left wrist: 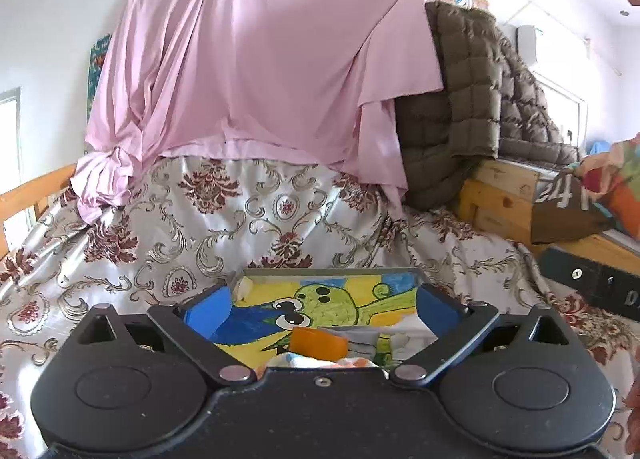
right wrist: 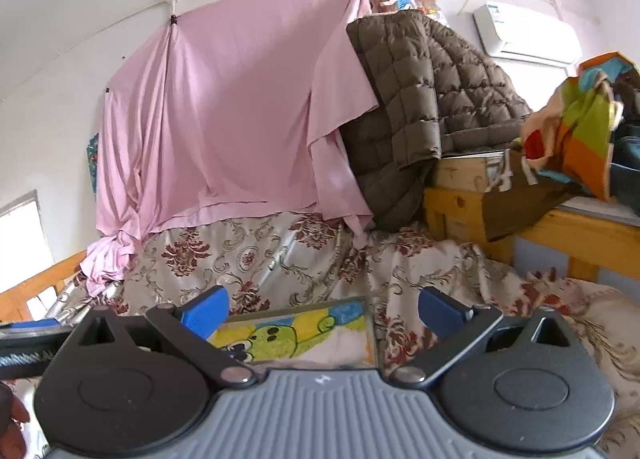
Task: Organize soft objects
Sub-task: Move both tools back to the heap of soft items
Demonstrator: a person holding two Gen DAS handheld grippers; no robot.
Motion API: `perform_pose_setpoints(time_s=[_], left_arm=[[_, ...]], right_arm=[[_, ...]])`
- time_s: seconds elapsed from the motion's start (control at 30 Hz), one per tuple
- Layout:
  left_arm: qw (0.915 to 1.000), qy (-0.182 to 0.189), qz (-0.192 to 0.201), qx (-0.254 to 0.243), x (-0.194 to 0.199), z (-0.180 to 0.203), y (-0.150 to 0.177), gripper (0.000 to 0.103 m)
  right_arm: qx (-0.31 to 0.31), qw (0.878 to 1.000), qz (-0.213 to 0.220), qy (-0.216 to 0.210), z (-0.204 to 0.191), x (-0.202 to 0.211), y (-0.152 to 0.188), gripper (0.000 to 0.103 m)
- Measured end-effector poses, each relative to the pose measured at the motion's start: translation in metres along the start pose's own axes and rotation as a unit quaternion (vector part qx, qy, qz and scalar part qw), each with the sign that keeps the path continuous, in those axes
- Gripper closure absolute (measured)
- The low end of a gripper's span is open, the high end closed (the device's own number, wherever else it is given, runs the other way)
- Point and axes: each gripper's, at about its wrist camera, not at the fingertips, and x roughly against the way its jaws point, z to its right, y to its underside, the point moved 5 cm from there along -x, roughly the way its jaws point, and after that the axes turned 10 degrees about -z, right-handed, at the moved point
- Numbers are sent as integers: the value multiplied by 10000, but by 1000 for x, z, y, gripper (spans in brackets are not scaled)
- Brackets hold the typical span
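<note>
Here we hold the left gripper (left wrist: pixel 324 305) with jaws wide, gripping nothing, over the tray (left wrist: pixel 280 272) on the floral spread (left wrist: pixel 168 235); soft bits, one orange (left wrist: pixel 318 341), lie at the tray's near edge between the fingers. Right gripper (right wrist: pixel 322 309) is wide too, empty, above the tray's (right wrist: pixel 370 333) right edge. Pink sheet (left wrist: pixel 260 59) hangs behind.

Left tool (left wrist: pixel 324 309): black body, blue pads. Right tool (right wrist: pixel 324 313): grey ribbed body, blue pads.
</note>
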Motion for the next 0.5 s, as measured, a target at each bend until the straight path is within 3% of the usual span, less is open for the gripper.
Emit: perform_pose_setpoints(time_s=[0.5], left_arm=[[9998, 140, 107, -52, 54, -2, 51, 1]], right_arm=[[220, 9987, -380, 250, -13, 51, 69, 0]])
